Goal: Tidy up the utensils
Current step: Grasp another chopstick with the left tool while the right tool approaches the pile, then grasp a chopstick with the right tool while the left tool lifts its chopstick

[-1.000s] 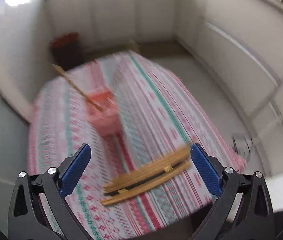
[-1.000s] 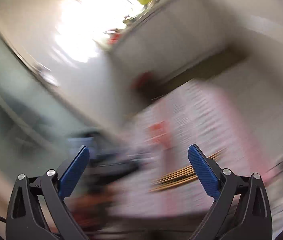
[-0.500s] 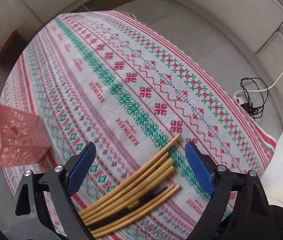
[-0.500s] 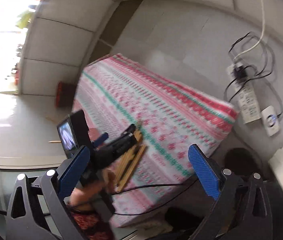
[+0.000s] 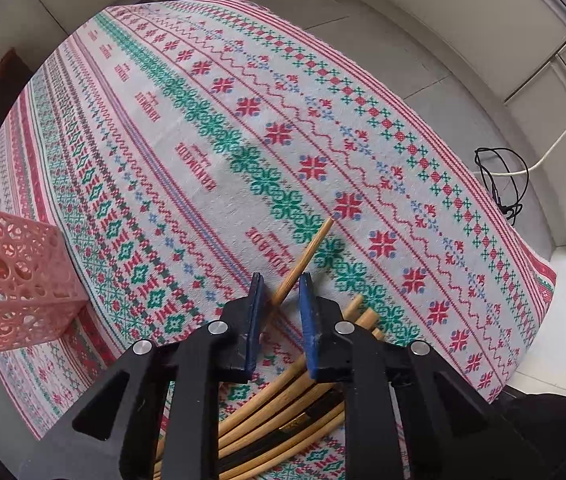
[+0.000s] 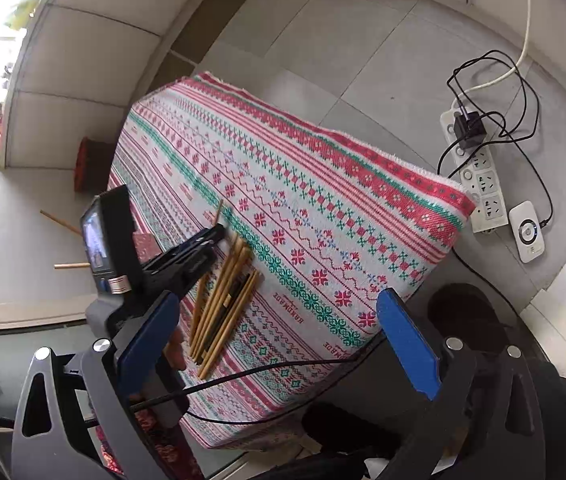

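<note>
My left gripper (image 5: 279, 280) has closed on one wooden chopstick (image 5: 307, 254) whose tip sticks out past the blue pads. A pile of wooden chopsticks (image 5: 283, 408) with one dark one lies on the patterned tablecloth (image 5: 211, 140) under the gripper. A pink perforated holder (image 5: 11, 276) stands at the left. In the right wrist view the left gripper (image 6: 219, 232) sits over the pile (image 6: 223, 296). My right gripper (image 6: 275, 328) is open, empty, held high off the table's near corner.
A power strip (image 6: 479, 176) with cables and a white device (image 6: 529, 232) lie on the floor right of the table. Two chopsticks (image 6: 71, 266) stick out behind the left gripper's camera. A red-brown stool (image 6: 91, 164) stands beyond the table's far end.
My left gripper has dropped onto the pile and its jaws have closed around one chopstick. The right gripper has steadied above the table corner, still open.
</note>
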`<state>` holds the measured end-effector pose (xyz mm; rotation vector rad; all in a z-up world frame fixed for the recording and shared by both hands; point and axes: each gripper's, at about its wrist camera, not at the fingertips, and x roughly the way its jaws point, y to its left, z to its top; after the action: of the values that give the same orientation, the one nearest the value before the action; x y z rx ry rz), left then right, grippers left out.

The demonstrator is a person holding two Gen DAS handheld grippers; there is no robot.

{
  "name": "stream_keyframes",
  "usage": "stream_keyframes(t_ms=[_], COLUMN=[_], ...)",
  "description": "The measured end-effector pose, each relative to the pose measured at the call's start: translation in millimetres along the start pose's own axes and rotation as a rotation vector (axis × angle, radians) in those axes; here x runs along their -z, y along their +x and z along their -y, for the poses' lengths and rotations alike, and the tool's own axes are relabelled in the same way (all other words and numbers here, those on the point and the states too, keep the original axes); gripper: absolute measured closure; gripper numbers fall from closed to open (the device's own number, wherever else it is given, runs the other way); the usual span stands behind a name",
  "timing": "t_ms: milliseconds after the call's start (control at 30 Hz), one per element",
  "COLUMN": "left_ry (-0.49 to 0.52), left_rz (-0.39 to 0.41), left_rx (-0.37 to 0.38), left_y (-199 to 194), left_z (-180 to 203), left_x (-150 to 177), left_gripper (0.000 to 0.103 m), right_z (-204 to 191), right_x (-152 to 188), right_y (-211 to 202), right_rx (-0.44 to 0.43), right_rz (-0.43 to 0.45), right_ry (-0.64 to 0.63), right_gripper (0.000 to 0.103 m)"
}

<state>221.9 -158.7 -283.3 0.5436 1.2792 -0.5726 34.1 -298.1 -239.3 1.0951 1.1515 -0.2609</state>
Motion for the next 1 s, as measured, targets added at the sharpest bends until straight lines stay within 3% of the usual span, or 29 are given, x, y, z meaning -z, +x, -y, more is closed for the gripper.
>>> stream_keyframes(t_ms=[167,300,500,667,1000], left_ry=[-0.002,-0.022,-0.095,-0.147,-0.179], left_rz=[0.073,0.195,0.355,0.477,0.600], left_rx=[-0.059,-0.102,-0.112,-0.088,-0.098], left_y=[-12,-62,-151,-204,-247], left_z=[-17,-32,-32,-29,-37], left_x=[22,47,86,128,157], left_gripper=[0.091,0.094,0.096,0.097,0.098], right_z=[-10,-18,-29,-39,-61], right_x=[5,10,16,19,34], right_y=[26,46,79,91,127], right_rx=[0.050,0.049,0.102,0.113,0.216], right_rz=[-0.018,-0.044,-0.084,-0.075,-0.082], right_ry=[-0.027,-0.033,-0.038,-0.031,-0.077], right_gripper=[0.007,0.012,0.050,0.056,0.079])
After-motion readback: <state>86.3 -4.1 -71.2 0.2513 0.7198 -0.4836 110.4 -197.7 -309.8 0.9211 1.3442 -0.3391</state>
